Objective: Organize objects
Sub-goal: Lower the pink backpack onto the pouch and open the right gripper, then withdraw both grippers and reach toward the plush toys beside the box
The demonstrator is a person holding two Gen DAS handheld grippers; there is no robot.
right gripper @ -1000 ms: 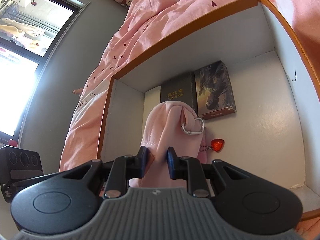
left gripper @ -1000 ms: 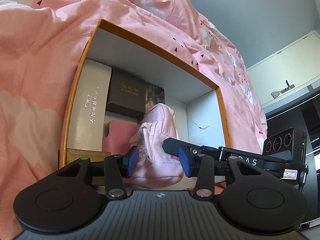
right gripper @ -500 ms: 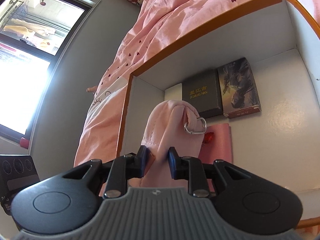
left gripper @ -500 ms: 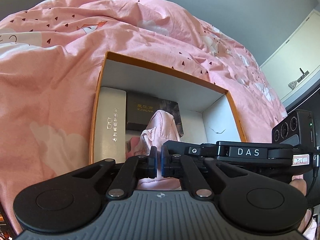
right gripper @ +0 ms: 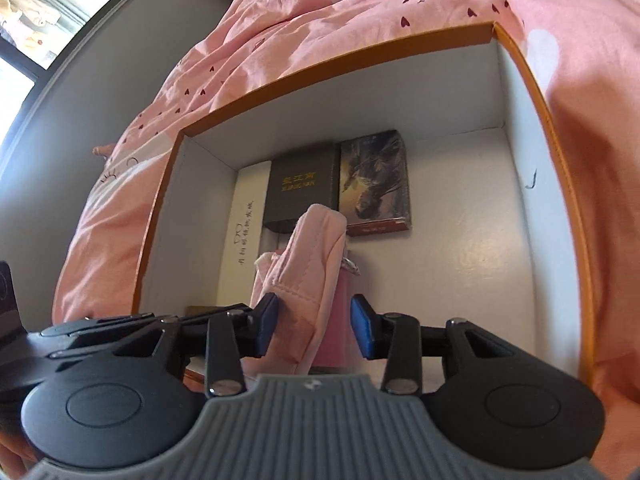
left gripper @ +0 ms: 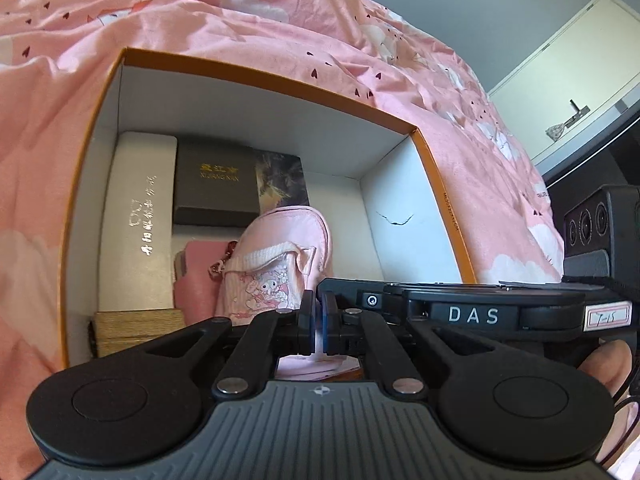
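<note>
**Pouch is down in the box, right side letting go**

Compared to a second back, the left gripper (left gripper: 319, 317) fingers have snapped together, nothing clearly between them. The right gripper (right gripper: 314, 325) has just been opening, fingers now apart either side of the pink pouch (right gripper: 308, 264), which stands inside the orange box (left gripper: 256, 76) on the bed. Readable: "DAS" on the right gripper, "XUJIANG NAN"-ish gold print on the dark case (left gripper: 216, 184).

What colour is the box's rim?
Orange, on the box rim; white inside. Clearest in the left wrist view.
</note>
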